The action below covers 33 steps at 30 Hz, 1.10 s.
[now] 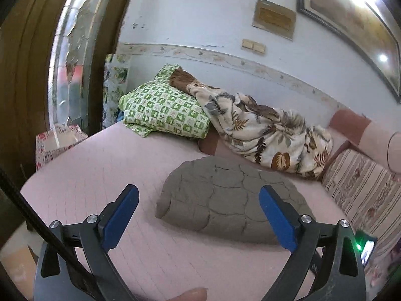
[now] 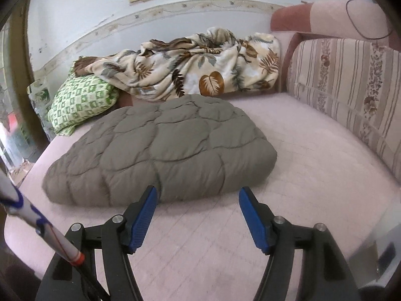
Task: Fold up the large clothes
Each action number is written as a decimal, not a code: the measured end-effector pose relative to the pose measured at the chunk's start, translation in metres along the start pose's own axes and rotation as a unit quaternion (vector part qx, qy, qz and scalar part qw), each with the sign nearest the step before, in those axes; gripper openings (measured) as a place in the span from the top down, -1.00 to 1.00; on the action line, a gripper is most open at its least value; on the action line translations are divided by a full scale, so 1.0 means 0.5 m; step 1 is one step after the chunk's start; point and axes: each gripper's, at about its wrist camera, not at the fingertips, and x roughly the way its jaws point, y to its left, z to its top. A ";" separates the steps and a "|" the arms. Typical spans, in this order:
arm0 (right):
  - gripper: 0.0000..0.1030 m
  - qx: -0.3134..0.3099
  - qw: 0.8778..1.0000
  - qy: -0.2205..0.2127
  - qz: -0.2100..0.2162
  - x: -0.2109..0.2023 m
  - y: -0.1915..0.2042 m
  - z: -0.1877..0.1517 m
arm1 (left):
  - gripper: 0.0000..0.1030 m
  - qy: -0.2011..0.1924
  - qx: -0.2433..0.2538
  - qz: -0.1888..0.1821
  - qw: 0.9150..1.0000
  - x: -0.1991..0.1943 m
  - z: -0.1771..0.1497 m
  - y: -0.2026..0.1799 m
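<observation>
A grey quilted garment (image 2: 160, 148) lies folded into a thick bundle on the pink bed sheet (image 2: 300, 150). The left wrist view shows the same bundle (image 1: 225, 198) further off, beyond the fingertips. My left gripper (image 1: 198, 193) stands wide open above the sheet, with nothing between its blue pads. In the right wrist view my right gripper (image 2: 198, 195) is open too, just short of the bundle's near edge. Its left pad (image 2: 142, 218) sits close to the fabric; I cannot tell if it touches.
A leaf-patterned blanket (image 2: 200, 67) lies crumpled at the back against the wall, beside a green checked pillow (image 2: 80, 102). A striped floral cushion (image 2: 351, 90) lines the right side. A wooden door frame (image 1: 25, 75) stands left of the bed. A phone (image 1: 367, 248) lies near the right edge.
</observation>
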 end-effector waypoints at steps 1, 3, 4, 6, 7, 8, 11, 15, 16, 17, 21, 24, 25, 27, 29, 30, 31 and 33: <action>-0.44 -0.001 1.000 -0.004 0.003 -0.021 0.002 -0.008 | -0.87 0.007 -0.010 -0.007 1.000 -0.003 -0.005 0.001; -0.51 -0.002 1.000 -0.007 0.003 -0.050 0.003 -0.022 | -0.87 0.037 -0.018 -0.039 0.998 -0.006 -0.018 -0.002; -0.52 -0.005 1.000 -0.006 0.003 -0.062 0.003 -0.031 | -0.87 0.052 -0.013 -0.049 0.997 -0.005 -0.023 -0.008; -0.54 -0.013 1.000 -0.004 0.000 -0.080 0.005 -0.049 | -0.87 0.070 0.012 -0.051 0.996 -0.005 -0.035 -0.027; -0.57 -0.020 1.000 -0.001 -0.005 -0.089 0.007 -0.060 | -0.87 0.076 0.036 -0.034 0.996 -0.007 -0.047 -0.044; -0.58 -0.025 1.000 0.006 -0.012 -0.095 0.007 -0.073 | -0.87 0.084 0.059 -0.017 0.995 -0.008 -0.059 -0.061; -0.59 -0.028 0.999 0.022 -0.023 -0.104 0.001 -0.094 | -0.87 0.094 0.091 0.010 0.991 -0.008 -0.089 -0.091; -0.59 -0.018 0.999 0.038 -0.030 -0.111 -0.017 -0.104 | -0.87 0.085 0.111 0.035 0.990 -0.008 -0.115 -0.109; -0.59 -0.016 0.999 0.039 -0.032 -0.114 -0.018 -0.105 | -0.87 0.092 0.116 0.035 0.988 -0.003 -0.121 -0.112; -0.59 -0.016 0.998 0.040 -0.034 -0.115 -0.018 -0.104 | -0.87 0.101 0.118 0.036 0.987 0.003 -0.128 -0.114; -0.63 -0.023 0.998 0.050 -0.041 -0.115 -0.010 -0.100 | -0.87 0.128 0.110 0.048 0.984 0.032 -0.144 -0.104; -0.64 -0.032 0.996 0.069 -0.045 -0.103 0.002 -0.102 | -0.87 0.140 0.116 0.053 0.982 0.046 -0.158 -0.099; -0.64 -0.036 0.995 0.078 -0.043 -0.097 0.007 -0.105 | -0.87 0.142 0.118 0.053 0.981 0.051 -0.162 -0.098; -0.64 -0.042 0.994 0.087 -0.042 -0.089 0.016 -0.110 | -0.87 0.150 0.118 0.053 0.980 0.061 -0.171 -0.094; -0.64 -0.054 0.993 0.094 -0.040 -0.083 0.031 -0.115 | -0.87 0.161 0.115 0.048 0.979 0.071 -0.177 -0.091; -0.64 -0.059 0.993 0.095 -0.040 -0.081 0.037 -0.117 | -0.87 0.168 0.113 0.046 0.978 0.077 -0.181 -0.090; -0.64 -0.066 0.992 0.097 -0.039 -0.079 0.045 -0.118 | -0.87 0.175 0.112 0.045 0.977 0.084 -0.186 -0.089; -0.64 -0.073 0.992 0.096 -0.040 -0.077 0.054 -0.119 | -0.87 0.185 0.114 0.046 0.975 0.096 -0.195 -0.088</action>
